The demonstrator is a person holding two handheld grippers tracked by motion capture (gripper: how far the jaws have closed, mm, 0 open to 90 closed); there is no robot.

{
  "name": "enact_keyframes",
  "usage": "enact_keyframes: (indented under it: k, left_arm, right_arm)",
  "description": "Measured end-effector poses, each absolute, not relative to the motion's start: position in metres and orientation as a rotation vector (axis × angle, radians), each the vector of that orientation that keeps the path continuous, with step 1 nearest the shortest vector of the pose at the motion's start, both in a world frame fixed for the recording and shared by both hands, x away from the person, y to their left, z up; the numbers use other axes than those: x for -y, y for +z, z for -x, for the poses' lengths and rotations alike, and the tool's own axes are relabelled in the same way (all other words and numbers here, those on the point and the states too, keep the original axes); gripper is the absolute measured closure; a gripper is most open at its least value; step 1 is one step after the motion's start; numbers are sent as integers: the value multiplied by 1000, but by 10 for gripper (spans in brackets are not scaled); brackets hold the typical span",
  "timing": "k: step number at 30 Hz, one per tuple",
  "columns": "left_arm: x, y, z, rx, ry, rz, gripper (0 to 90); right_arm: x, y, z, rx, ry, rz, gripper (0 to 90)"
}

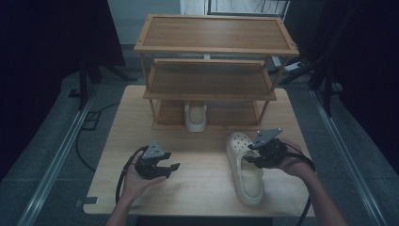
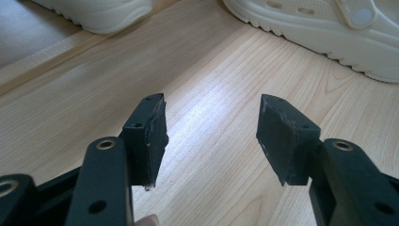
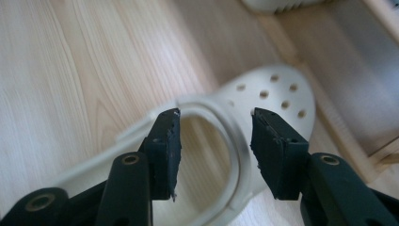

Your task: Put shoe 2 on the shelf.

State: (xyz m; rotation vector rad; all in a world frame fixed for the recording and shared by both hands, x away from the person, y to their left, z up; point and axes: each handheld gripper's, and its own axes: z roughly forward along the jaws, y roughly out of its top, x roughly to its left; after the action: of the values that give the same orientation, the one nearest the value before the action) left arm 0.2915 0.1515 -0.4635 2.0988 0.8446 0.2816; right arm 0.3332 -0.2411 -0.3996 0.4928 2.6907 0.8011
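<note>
Clog shoes, cream-coloured and moulded of perforated foam, are what the work turns on, but the largest thing in view is the three-tier bamboo shoe rack [image 1: 214,52] at the far end of the pale wooden worktop [image 1: 197,183]. Its top and middle shelves are bare. On its bottom tier one cream clog [image 1: 195,117] stands with its heel toward the person, pushed in so that it sits within the frame. That suggests the pair is meant to go there side by side.

The second cream clog [image 1: 244,165] lies flat on the worktop to the right of centre, in front of the rack, with its holed toe toward the rack and its heel toward the near edge. It rests on its sole, apart from the rack, lined up so that it could be slid or lifted straight in.

The right gripper [image 1: 256,159] hangs just above this clog's opening. In the right gripper view its fingers [image 3: 164,150] stand apart over the collar with nothing pressed between them, so the clog lies free.

The left gripper [image 1: 165,168] hovers over bare wood at centre-left, well clear of both clogs, probably kept out of the way. Its fingers [image 2: 148,136] are spread wide and empty.
</note>
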Motion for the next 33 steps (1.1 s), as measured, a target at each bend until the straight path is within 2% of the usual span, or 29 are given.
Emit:
enact_keyframes:
  k: [5, 15, 17, 24, 33]
  left_arm:
    - [-148, -466, -293, -841, 268, -2108, 442]
    - [-146, -469, -293, -846, 259, -2111, 442]
    - [-147, -468, -292, -844, 259, -2111, 441]
    - [-151, -466, -292, -851, 265, -2087, 442]
    - [-155, -465, -292, -863, 265, -2075, 443]
  right_arm:
    - [240, -410, -348, -2738, 751, -486, 538]
    - [234, -420, -366, -2808, 644, -431, 645]
    - [231, -419, -365, -2806, 610, -395, 690]
    - [229, -411, -366, -2739, 570, -363, 764]
    - [228, -384, -372, -2639, 689, -383, 780]
